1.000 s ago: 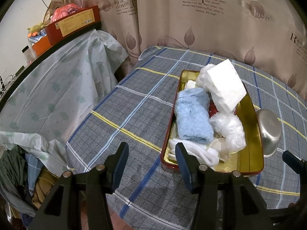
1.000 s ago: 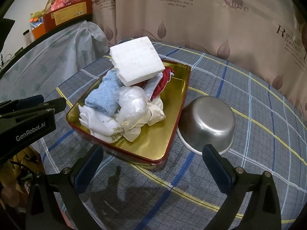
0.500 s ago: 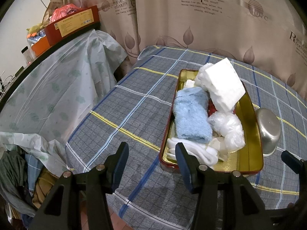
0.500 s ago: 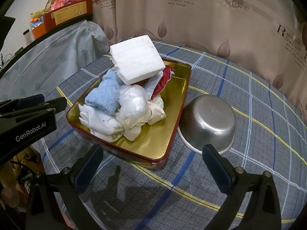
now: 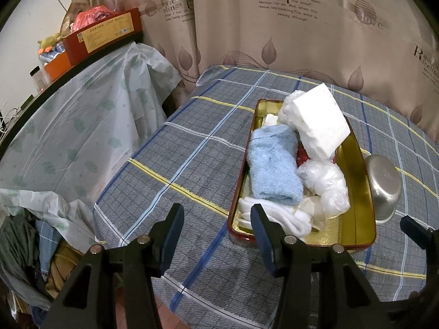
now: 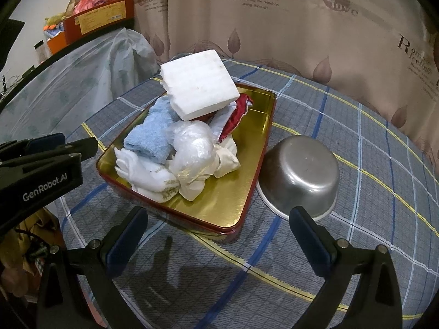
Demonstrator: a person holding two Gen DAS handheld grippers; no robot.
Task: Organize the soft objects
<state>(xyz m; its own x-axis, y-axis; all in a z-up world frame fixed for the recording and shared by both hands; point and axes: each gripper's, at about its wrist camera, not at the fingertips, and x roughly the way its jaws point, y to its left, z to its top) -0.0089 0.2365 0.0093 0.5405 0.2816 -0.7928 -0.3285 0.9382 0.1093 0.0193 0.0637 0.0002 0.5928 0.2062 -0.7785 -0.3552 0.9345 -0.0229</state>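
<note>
The soft objects, a rolled light-blue towel (image 5: 274, 164), white foam block (image 6: 199, 90), crumpled clear plastic bag (image 6: 192, 142) and white socks (image 6: 148, 175), are seen heaped in the gold rectangular tin tray (image 6: 227, 200) beyond both empty, wide-spread grippers (image 5: 216, 227) (image 6: 216, 235), beside an upturned steel bowl (image 6: 299, 170), fitting either a sorted or unsorted pile.

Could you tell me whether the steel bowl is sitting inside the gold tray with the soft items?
No, the steel bowl stands upside down on the checked tablecloth, outside the gold tray and beside its edge.
</note>
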